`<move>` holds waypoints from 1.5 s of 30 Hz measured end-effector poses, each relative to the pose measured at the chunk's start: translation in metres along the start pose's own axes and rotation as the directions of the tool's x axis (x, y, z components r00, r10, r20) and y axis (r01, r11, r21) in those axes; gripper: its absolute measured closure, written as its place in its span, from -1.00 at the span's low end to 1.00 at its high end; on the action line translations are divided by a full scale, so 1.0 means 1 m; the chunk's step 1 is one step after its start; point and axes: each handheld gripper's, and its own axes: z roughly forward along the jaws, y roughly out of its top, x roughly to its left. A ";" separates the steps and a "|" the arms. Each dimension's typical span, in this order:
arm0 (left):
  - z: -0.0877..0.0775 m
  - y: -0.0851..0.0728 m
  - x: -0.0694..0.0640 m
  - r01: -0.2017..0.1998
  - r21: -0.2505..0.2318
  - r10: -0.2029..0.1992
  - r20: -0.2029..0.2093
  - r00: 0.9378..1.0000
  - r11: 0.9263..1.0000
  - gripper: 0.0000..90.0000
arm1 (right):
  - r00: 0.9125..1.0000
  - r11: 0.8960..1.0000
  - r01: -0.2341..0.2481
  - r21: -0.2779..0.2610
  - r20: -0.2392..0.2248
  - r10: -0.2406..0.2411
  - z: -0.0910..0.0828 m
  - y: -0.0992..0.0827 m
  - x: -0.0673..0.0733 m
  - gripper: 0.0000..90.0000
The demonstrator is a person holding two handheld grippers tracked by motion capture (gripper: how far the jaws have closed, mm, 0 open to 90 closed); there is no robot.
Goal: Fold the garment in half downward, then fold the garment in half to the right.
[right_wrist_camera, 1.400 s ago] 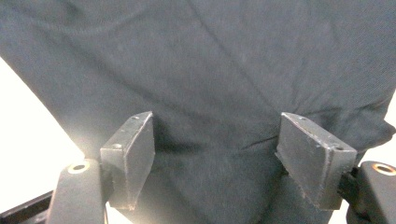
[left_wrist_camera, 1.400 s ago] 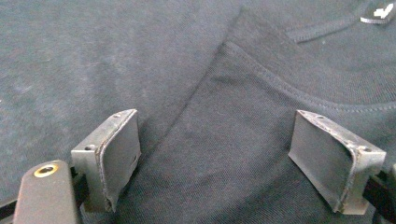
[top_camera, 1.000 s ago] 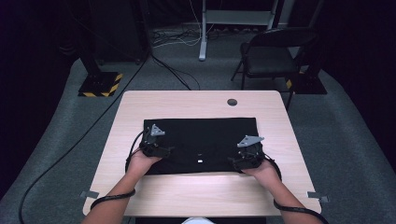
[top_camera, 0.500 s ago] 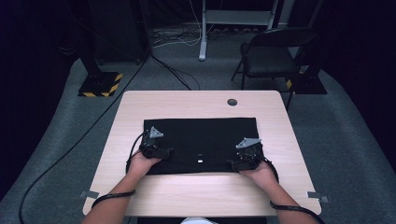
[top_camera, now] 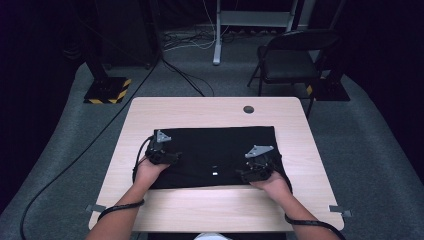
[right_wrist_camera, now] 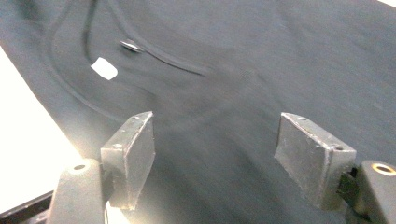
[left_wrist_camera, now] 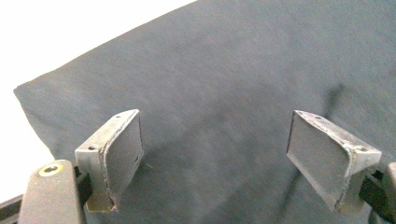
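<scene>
A black garment lies flat and folded on the light wooden table. A small white label sits by its near edge, and in the right gripper view the label lies beside a curved neck seam. My left gripper hovers over the cloth's left part, near its corner. Its jaws stand open over the dark fabric, with nothing between the pads. My right gripper is over the cloth's right near part. It is also open and grips nothing.
A round cable hole sits near the table's far edge. Behind the table stand a black folding chair and a stand base with yellow-black stripes. Cables run across the grey floor.
My right gripper has shifted a little to the left over the cloth. The left gripper has stayed where it was.
</scene>
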 end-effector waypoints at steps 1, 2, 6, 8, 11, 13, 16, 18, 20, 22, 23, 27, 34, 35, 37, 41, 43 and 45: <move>0.000 0.001 0.002 0.009 -0.011 -0.009 -0.003 1.000 1.000 -0.60 | 1.000 1.000 -0.006 0.000 -0.013 0.006 0.003 0.003 0.003 -0.39; 0.000 0.003 0.004 0.019 -0.020 -0.019 -0.004 1.000 1.000 -0.60 | 1.000 1.000 -0.015 -0.002 -0.025 0.015 0.008 0.006 0.005 -0.39; 0.006 0.005 0.009 0.028 -0.020 -0.028 0.005 1.000 0.999 -0.61 | 0.999 1.000 -0.026 0.000 -0.047 0.026 0.026 0.015 0.015 -0.40; 0.010 0.005 0.010 0.025 -0.006 -0.025 0.014 1.000 1.000 -0.60 | 0.999 1.000 -0.021 0.010 -0.047 0.021 0.034 0.015 0.019 -0.40; 0.016 0.004 0.011 0.021 0.007 -0.021 0.025 0.999 1.000 -0.60 | 1.000 1.000 0.000 0.025 -0.021 0.001 0.039 0.013 0.025 -0.38; 0.019 0.005 0.012 0.014 0.010 -0.014 0.028 0.999 1.000 -0.59 | 1.000 1.000 0.006 0.022 -0.006 -0.005 0.039 0.012 0.027 -0.36; 0.021 0.006 0.012 0.021 0.000 -0.021 0.028 0.999 1.000 -0.59 | 1.000 1.000 0.008 0.014 0.004 -0.008 0.038 0.010 0.029 -0.34; 0.023 0.007 0.012 0.021 0.002 -0.021 0.028 0.999 1.000 -0.59 | 1.000 1.000 0.006 0.010 0.005 -0.006 0.037 0.008 0.029 -0.33; 0.026 0.007 0.011 0.013 0.015 -0.013 0.031 0.999 1.000 -0.59 | 1.000 1.000 0.012 0.006 0.006 -0.012 0.036 0.007 0.029 -0.33; 0.029 0.005 0.011 0.010 0.030 -0.011 0.041 0.999 1.000 -0.59 | 1.000 1.000 0.014 0.006 0.005 -0.014 0.035 0.006 0.028 -0.32; 0.030 0.005 0.010 0.011 0.039 -0.013 0.048 0.999 0.999 -0.59 | 1.000 1.000 0.015 0.009 0.004 -0.015 0.035 0.006 0.028 -0.32; 0.033 0.004 0.001 -0.008 0.050 0.005 0.056 0.998 0.999 -0.62 | 1.000 1.000 0.015 0.019 0.001 -0.015 0.032 0.004 0.025 -0.32; 0.033 0.003 -0.003 -0.011 0.046 0.008 0.065 0.998 0.999 -0.62 | 1.000 0.999 0.020 0.030 -0.001 -0.020 0.028 0.002 0.021 -0.31; 0.033 0.003 -0.006 -0.016 0.046 0.013 0.065 0.998 0.999 -0.62 | 1.000 0.999 0.022 0.041 -0.003 -0.022 0.027 0.002 0.020 -0.31; 0.033 0.003 -0.008 -0.020 0.048 0.016 0.069 0.998 0.999 -0.62 | 1.000 0.998 0.022 0.061 -0.004 -0.022 0.026 0.003 0.018 -0.30; 0.033 0.003 -0.008 -0.025 0.048 0.021 0.077 0.997 0.999 -0.62 | 1.000 1.000 -0.022 -0.002 0.007 0.022 0.017 0.012 0.020 -0.34; 0.033 0.003 -0.006 -0.029 0.048 0.025 0.087 0.996 0.998 -0.62 | 0.999 0.999 -0.021 -0.038 -0.029 0.020 0.017 0.021 0.027 -0.36; 0.033 0.003 -0.005 -0.032 0.048 0.028 0.091 0.995 0.998 -0.62 | 0.998 0.999 -0.018 -0.046 -0.053 0.015 0.019 0.025 0.030 -0.37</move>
